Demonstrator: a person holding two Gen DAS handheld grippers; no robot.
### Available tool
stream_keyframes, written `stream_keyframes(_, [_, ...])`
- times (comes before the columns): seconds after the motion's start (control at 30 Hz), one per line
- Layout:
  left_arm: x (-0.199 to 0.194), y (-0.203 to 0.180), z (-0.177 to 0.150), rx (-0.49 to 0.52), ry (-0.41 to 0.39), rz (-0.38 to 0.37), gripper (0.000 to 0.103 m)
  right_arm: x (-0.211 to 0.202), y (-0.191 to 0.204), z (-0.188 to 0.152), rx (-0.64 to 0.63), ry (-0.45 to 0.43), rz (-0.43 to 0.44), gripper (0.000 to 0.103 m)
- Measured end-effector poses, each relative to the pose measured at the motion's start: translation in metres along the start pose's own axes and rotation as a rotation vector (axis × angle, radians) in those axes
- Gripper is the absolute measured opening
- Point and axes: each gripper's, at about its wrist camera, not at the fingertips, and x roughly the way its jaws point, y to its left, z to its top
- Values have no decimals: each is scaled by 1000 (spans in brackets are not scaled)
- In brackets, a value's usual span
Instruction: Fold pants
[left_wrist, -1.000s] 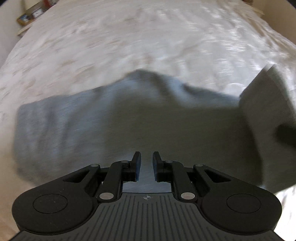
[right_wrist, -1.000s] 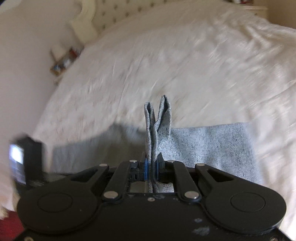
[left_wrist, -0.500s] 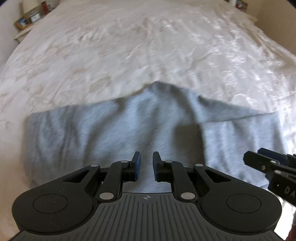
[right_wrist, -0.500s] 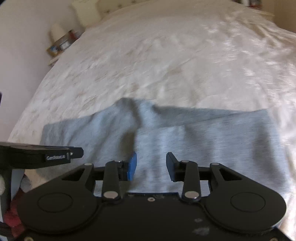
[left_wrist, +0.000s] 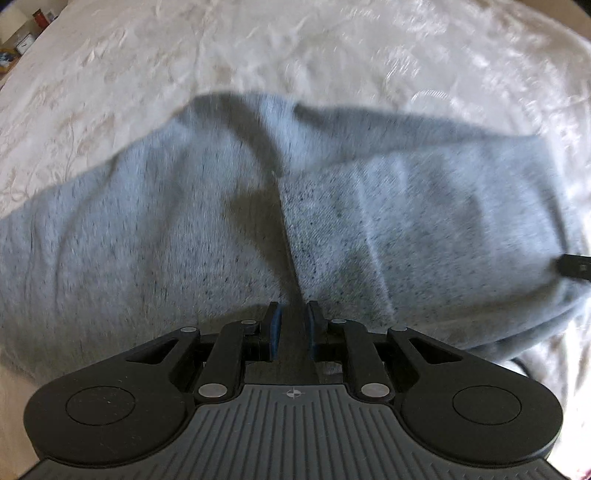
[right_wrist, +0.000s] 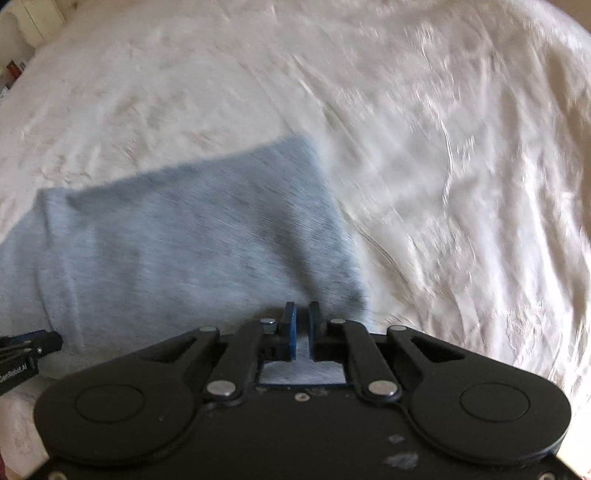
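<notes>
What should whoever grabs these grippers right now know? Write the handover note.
Left gripper: jaws slightly apart, nothing clearly pinched, low over the pants, right where the edge of the folded-over layer runs.
Right gripper: shut, apparently on the pants' near edge by their right corner.
Pants: flat on the bedspread, gray, lying crosswise.
Done: one fold; the right part lies doubled over the middle.
Left: probably at least one more fold to make a compact stack, then smooth it. Check the right grip before lifting; the picture is blurred.
</notes>
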Motion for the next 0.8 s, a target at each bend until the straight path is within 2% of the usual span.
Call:
stream_keyframes(0.2, [9,-3,7,-41,60,66,13,13,-13,-1,-36,26,46,4])
stream_keyframes(0.47, [5,-13,12,-65,87,131,14,16,-24,1,-73,37,116,4])
stream_keyframes(0.8, [-3,-8,3,-69,101,111,18,11,-28,-2,-47,18,127,4])
